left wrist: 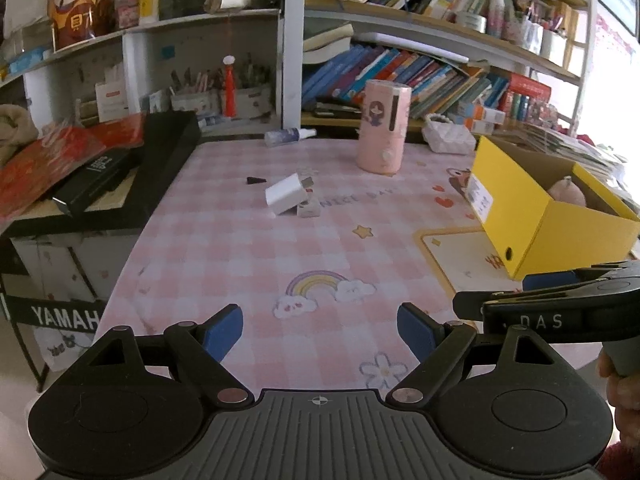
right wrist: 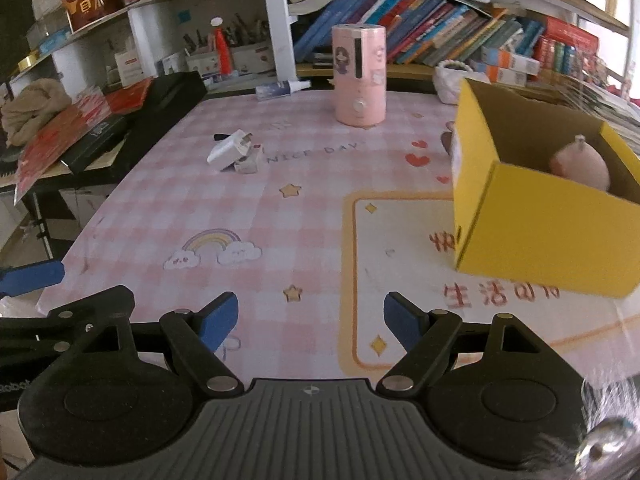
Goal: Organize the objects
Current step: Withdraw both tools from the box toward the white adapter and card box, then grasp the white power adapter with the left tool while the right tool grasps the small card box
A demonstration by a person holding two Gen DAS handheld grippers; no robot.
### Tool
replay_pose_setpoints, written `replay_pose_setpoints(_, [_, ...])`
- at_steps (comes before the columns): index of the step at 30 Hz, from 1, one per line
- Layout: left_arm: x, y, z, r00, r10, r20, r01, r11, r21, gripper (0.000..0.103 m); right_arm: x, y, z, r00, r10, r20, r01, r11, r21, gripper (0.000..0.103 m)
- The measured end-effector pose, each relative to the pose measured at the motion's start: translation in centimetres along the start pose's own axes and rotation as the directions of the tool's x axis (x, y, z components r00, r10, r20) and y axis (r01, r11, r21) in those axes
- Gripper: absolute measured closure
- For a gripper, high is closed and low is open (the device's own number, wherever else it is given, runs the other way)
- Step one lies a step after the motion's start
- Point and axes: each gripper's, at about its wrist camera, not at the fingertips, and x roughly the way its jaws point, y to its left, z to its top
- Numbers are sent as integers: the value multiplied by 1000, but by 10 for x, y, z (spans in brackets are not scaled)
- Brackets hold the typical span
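Both the left tool [left wrist: 320, 330] and right tool [right wrist: 310, 318] hover empty with jaws apart over the counter [left wrist: 248, 256], where a white charger [left wrist: 287, 193] lies mid-counter, well apart from the yellow box [right wrist: 532, 216] at its right.

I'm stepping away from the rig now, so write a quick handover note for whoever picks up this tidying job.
Left gripper: jaws open, empty, over the near table edge.
Right gripper: jaws open, empty, beside it.
Yellow box: on the table's right side, open, with one pink round item already inside.
Left to sort: white charger leaning on a small white box mid-table, pink humidifier upright at the back, spray bottle lying behind.
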Motion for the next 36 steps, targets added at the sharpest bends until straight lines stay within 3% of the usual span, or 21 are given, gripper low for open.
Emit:
replay_pose_setpoints(24, [81,-7,61,999,49,-19,-49,998,-29,17,81,-34,83,998,53,-18,-54,998,-37,24])
replay_pose_setpoints(36, [124,10,89,996,87,-34,-89,992,-87,17,121,-36,116,996,87,-22,-88,994,-59,24])
